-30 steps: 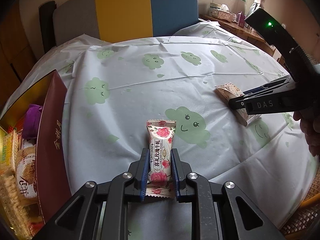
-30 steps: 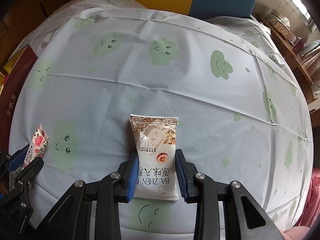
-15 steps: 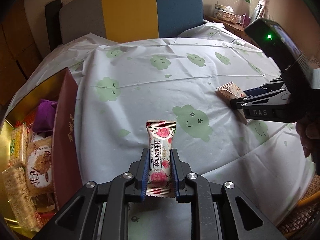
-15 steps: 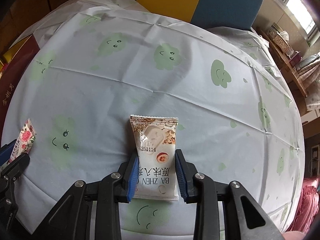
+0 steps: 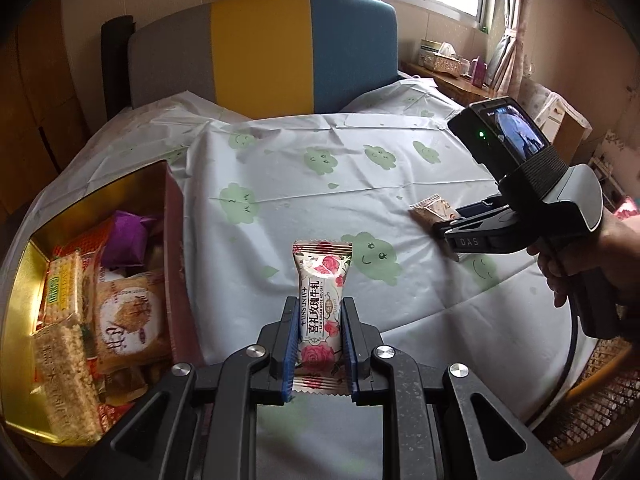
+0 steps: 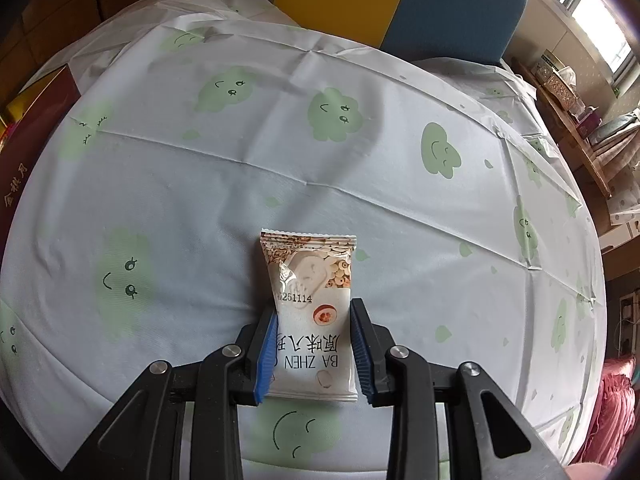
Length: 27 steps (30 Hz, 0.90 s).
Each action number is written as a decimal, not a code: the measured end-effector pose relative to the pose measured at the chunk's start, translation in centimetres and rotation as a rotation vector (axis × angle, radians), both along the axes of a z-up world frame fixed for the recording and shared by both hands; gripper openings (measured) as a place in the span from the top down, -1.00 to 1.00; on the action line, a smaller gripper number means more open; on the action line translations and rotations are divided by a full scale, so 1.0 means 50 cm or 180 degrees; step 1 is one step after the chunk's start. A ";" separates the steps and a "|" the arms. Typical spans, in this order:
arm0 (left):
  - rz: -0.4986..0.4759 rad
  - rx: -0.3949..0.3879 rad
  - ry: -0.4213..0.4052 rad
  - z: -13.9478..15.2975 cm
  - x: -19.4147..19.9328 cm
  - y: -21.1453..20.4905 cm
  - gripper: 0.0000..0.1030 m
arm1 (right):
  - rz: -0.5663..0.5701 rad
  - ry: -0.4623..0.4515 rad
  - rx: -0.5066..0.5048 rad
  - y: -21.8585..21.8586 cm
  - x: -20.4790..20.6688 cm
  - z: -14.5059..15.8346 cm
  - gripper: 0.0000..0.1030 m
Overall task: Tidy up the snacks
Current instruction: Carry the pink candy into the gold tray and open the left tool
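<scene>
Tablecloth (image 6: pixel 320 168) with green smiley clouds covered the table, with a grey, yellow and blue chair back (image 5: pixel 260 52) behind its far edge. Your left gripper (image 5: pixel 319 344) had its blue pads pinched on the rose nougat packet (image 5: pixel 322 304), held lengthwise above the near edge of the table. Your right gripper (image 6: pixel 314 354) was clamped on the Ba Zhen cake packet (image 6: pixel 314 316), above the cloth toward the table's right side; the left wrist view showed it side-on (image 5: pixel 452 226) with your right hand (image 5: pixel 580 264) on the handle. At the table's left edge sat the gold-lined snack box (image 5: pixel 28 264), holding several wrapped snacks.
</scene>
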<state>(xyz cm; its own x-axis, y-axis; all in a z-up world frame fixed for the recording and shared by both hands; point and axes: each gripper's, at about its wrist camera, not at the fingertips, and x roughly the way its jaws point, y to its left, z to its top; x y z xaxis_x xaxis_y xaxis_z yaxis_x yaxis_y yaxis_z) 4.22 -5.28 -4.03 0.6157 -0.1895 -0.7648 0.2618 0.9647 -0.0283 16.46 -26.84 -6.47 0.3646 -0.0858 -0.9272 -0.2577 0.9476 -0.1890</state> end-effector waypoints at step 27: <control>0.0719 -0.0130 -0.0029 0.058 -0.030 0.186 0.62 | 0.0038 -0.0024 -0.0067 0.011 -0.008 0.000 0.35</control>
